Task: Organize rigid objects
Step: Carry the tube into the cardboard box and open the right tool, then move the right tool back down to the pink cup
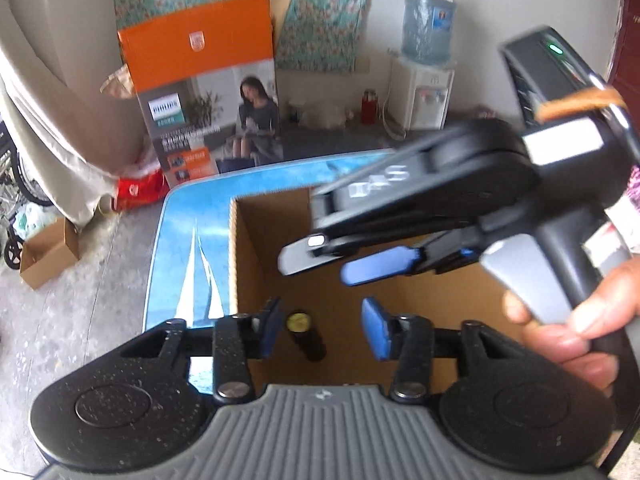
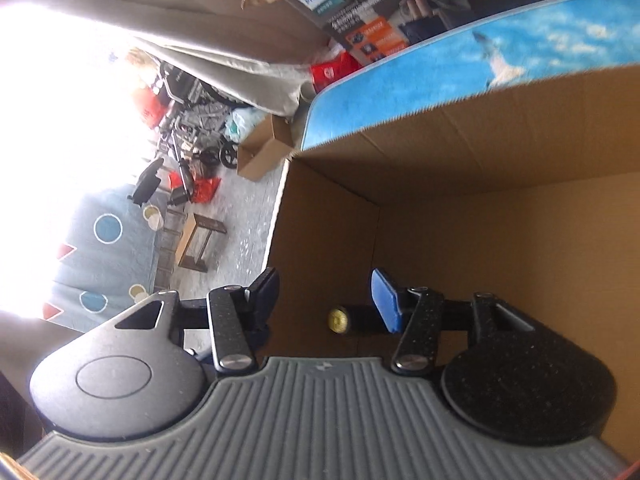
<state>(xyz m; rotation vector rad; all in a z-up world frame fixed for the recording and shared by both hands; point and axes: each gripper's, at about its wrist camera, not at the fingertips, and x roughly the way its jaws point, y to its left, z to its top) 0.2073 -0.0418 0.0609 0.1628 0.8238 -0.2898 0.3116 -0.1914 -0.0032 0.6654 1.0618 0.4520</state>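
An open cardboard box [image 1: 256, 240] stands on a blue sea-print table [image 1: 188, 248]. A small dark cylinder with a gold end [image 1: 306, 336] lies on the box floor; it also shows in the right wrist view [image 2: 352, 319]. My left gripper [image 1: 320, 324] hangs open above the box, its fingers either side of the cylinder and clear of it. My right gripper [image 1: 344, 262] reaches in from the right over the box, open and empty. In the right wrist view my right gripper [image 2: 326, 292] is open, tilted sideways over the box's [image 2: 440, 152] left wall.
Beyond the table stand an orange Philips carton [image 1: 204, 92], a water dispenser [image 1: 424, 96] and a red flask [image 1: 369, 106]. A small open cardboard box [image 1: 48, 252] and a wheelchair [image 1: 12, 184] are on the floor at the left. A person's hand [image 1: 576, 320] holds the right gripper.
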